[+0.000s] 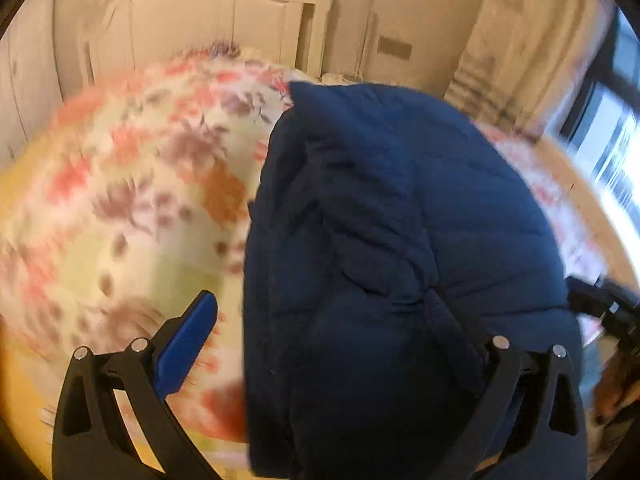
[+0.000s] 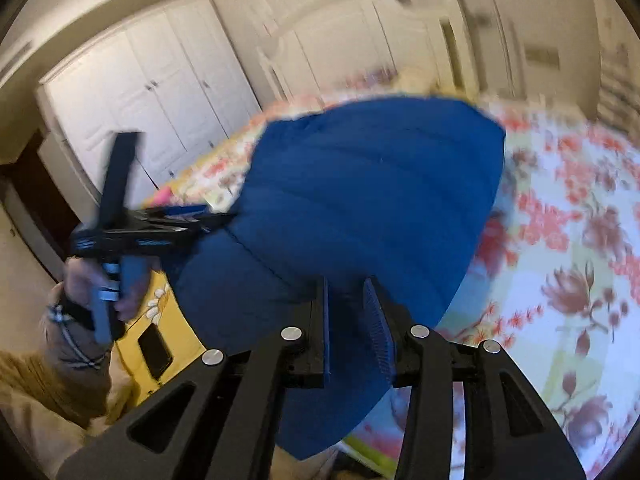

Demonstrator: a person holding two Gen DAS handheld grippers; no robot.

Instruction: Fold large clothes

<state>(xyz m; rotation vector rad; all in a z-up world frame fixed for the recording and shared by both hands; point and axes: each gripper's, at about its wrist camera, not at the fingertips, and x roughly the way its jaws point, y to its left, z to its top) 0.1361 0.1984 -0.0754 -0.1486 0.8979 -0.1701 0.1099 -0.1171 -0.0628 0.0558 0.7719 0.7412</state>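
Navy quilted jacket (image 2: 360,184) hangs over the floral bed (image 2: 560,240), ready for folding.
Your right gripper (image 2: 346,320) clamps its near hem; the left gripper (image 1: 340,344) looks draped (grip unclear), keeping the jacket spread.

Bare bedspread (image 2: 560,240) lies open beside the jacket (image 2: 360,200), apparently unobstructed.
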